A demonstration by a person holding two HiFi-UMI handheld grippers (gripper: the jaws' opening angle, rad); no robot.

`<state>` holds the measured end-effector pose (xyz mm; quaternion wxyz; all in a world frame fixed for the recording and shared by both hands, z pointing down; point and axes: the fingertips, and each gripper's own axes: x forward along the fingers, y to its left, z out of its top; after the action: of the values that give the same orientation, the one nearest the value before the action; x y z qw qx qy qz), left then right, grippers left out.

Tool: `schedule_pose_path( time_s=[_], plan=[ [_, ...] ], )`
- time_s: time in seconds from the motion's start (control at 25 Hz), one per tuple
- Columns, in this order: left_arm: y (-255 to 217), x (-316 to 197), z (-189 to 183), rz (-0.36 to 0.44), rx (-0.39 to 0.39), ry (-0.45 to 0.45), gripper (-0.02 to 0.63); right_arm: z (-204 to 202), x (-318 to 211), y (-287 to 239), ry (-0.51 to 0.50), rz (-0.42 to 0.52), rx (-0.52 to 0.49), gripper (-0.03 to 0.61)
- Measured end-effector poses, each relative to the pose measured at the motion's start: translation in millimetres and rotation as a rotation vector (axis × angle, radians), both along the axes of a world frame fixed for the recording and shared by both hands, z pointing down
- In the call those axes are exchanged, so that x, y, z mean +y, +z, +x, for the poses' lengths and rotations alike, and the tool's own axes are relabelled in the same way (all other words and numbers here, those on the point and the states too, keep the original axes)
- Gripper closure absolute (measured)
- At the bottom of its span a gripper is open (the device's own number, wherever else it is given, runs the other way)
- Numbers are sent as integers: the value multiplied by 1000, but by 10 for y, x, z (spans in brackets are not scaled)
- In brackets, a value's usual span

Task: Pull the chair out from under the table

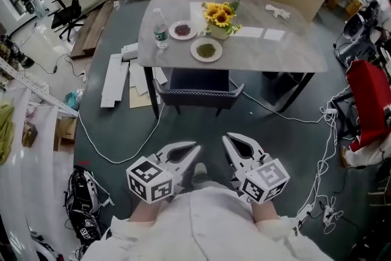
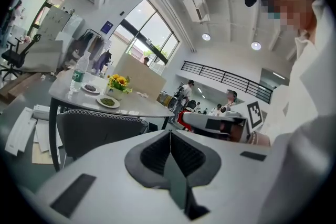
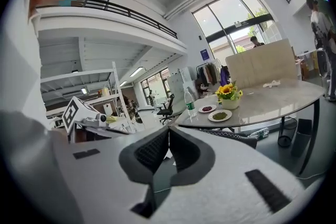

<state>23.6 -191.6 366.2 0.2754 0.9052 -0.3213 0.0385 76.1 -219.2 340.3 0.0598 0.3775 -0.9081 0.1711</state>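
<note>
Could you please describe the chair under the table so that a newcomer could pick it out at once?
Find the large grey marble-look table with a pot of yellow sunflowers on top. Tucked under its near edge sits the dark grey padded chair, only its curved back showing. Unlike the black wheeled office chair by the windows, it has a pale stitched rim.
</note>
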Motion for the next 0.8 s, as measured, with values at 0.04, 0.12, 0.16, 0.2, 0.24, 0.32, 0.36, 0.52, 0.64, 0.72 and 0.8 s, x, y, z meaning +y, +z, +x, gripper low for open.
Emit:
schedule_pose_path(
  time_s=[0.04,0.12,0.16,0.2,0.24,0.32,0.36,0.52,0.64,0.72,0.8],
  plan=[
    [4,-85,5,0,2,-7,600,-10,-88,1,-12,2,3,575],
    [29,-253,-7,-5,9,-29,600,-36,-239,5,-37,10,11,575],
    [43,-331,-13,-7,13,-41,600,-41,-308,12,-47,14,16,575],
    [54,-399,-14,-8,17,-51,600,-35,-373,23,-54,17,18,575],
    [58,-458,-9,-5,21,-59,600,-22,-437,35,-58,18,19,575],
    [44,-544,12,3,31,-65,600,4,-551,44,-63,19,18,575],
    [36,-572,18,6,33,-65,600,7,-591,44,-65,18,18,575],
    [61,-656,-41,4,15,-72,600,-46,-654,90,-73,7,19,575],
    [73,-730,-105,-9,15,-81,600,-103,-700,131,-82,-9,25,575],
    [79,-751,-147,-17,14,-81,600,-136,-727,147,-79,-17,25,575],
    [81,-765,-193,-23,14,-73,600,-172,-755,143,-70,-22,23,575]
  ],
)
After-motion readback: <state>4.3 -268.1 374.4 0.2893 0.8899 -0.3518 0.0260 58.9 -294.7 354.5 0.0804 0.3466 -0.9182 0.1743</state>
